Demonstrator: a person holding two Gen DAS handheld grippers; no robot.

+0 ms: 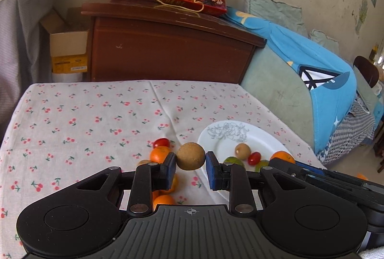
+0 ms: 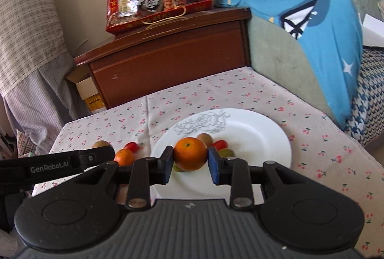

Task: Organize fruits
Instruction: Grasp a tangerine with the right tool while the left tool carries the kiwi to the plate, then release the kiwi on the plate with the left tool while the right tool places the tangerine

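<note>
Two grippers, each carrying one fruit toward the white plate (image 2: 259, 139). The left gripper (image 1: 191, 161) is closed on a round brown fruit (image 1: 190, 155), lifted above the cloth-covered bench (image 1: 84, 119) just left of the plate, presumably for transfer. The right gripper (image 2: 190, 160) clamps an orange (image 2: 190, 153) over the plate's near edge. The plate already holds a brown fruit (image 1: 242, 151), a cherry tomato (image 1: 254, 158) and green fruit (image 1: 232, 160); oranges (image 1: 160, 153) and another tomato (image 1: 161, 142) lie loose on the bench.

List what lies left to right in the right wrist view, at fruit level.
Left gripper → orange on cloth → cherry tomato → held orange → tomato on plate → plate rim.
</note>
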